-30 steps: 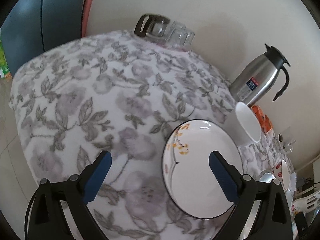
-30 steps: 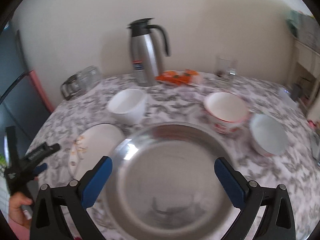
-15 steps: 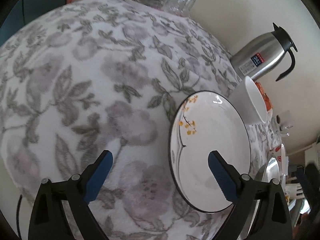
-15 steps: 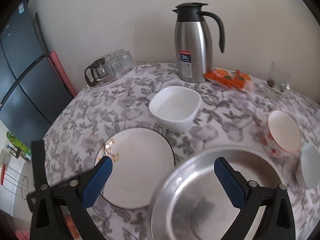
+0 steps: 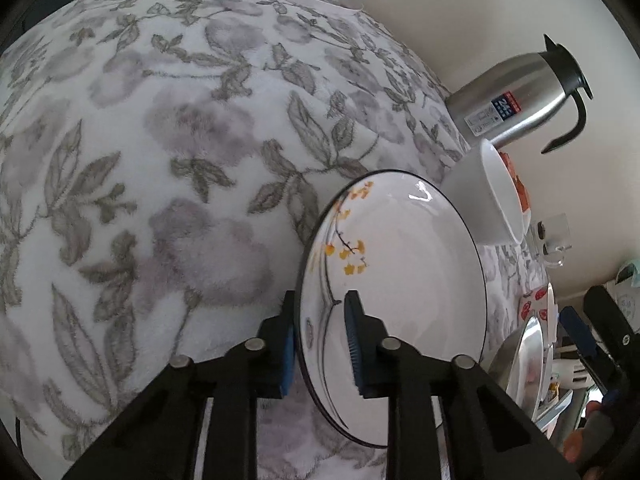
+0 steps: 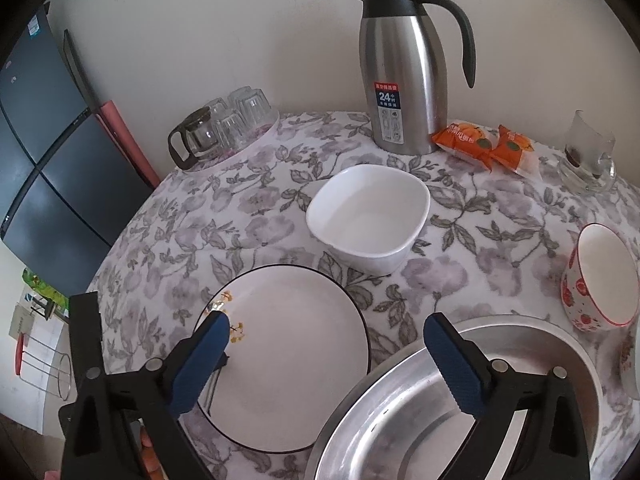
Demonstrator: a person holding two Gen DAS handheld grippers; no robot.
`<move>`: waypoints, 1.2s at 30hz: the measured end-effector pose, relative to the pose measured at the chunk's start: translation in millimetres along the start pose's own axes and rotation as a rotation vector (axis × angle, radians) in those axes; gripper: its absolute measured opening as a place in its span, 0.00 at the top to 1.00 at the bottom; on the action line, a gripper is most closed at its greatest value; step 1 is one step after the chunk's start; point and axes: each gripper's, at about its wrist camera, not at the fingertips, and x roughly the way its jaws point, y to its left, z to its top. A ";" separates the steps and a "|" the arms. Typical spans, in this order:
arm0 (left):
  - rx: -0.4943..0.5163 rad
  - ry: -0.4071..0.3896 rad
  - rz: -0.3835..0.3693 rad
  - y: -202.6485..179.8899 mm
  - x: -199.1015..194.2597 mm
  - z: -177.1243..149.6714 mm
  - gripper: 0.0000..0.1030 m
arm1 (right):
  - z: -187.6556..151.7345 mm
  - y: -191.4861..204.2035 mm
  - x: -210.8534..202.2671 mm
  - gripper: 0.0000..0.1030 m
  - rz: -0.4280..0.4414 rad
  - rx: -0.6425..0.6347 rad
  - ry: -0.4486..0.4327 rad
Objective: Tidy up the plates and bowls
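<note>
A white plate (image 5: 400, 264) with a black edge and yellow flowers lies on the flowered tablecloth. Its near rim stands between the jaws of my left gripper (image 5: 319, 296), which are closing. One pad is outside the rim and the other lies on the plate's face. In the right wrist view the same plate (image 6: 288, 352) lies below my right gripper (image 6: 326, 322). That gripper is open and empty, above the gap between the plate and a steel tray (image 6: 500, 344). A white square bowl (image 6: 368, 216) sits behind the plate, and a red-patterned bowl (image 6: 600, 276) sits at the right.
A steel thermos jug (image 6: 404, 72), orange snack packets (image 6: 484, 144) and a glass cup (image 6: 588, 152) stand along the back wall. Upturned glasses and a glass pot (image 6: 232, 124) are at the back left. A dark fridge (image 6: 40, 152) stands beyond the table's left edge.
My left gripper has come down to the plate's near rim and its jaws have gone from wide to narrow around it. My right gripper has shifted left, from above the steel tray toward the plate.
</note>
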 end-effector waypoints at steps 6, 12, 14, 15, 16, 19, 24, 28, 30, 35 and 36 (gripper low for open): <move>-0.027 -0.036 -0.031 9.0 -5.2 -0.5 0.90 | 0.7 1.2 14.8 0.04 0.004 -0.008 0.036; -0.047 -0.038 -0.064 21.3 -11.7 5.8 0.92 | 1.8 12.3 31.7 0.19 0.019 -0.040 0.086; -0.043 -0.040 -0.064 21.9 -12.1 6.4 0.93 | 3.6 16.1 41.9 0.26 0.009 -0.057 0.123; -0.039 -0.038 -0.063 21.8 -11.8 6.5 0.93 | 5.0 17.7 47.0 0.30 -0.001 -0.066 0.142; -0.035 -0.038 -0.063 21.3 -11.4 6.6 0.93 | 6.4 18.4 51.2 0.40 -0.010 -0.072 0.159; -0.027 -0.038 -0.059 21.4 -11.1 6.4 0.93 | 12.6 17.0 66.0 0.52 -0.039 -0.072 0.218; -0.023 -0.036 -0.062 22.5 -10.0 7.3 0.92 | 15.0 7.6 86.8 0.62 -0.087 -0.044 0.305; -0.020 -0.036 -0.061 22.4 -9.4 7.3 0.92 | 12.9 2.9 96.2 0.69 -0.087 -0.015 0.338; -0.019 -0.038 -0.059 22.4 -9.5 7.1 0.92 | 12.1 2.8 99.7 0.72 -0.109 -0.024 0.346; -0.022 -0.040 -0.057 22.4 -8.9 7.3 0.92 | 13.6 6.0 103.3 0.72 -0.110 -0.038 0.356; -0.022 -0.040 -0.056 22.0 -8.7 7.3 0.92 | 13.8 5.6 106.4 0.72 -0.115 -0.037 0.366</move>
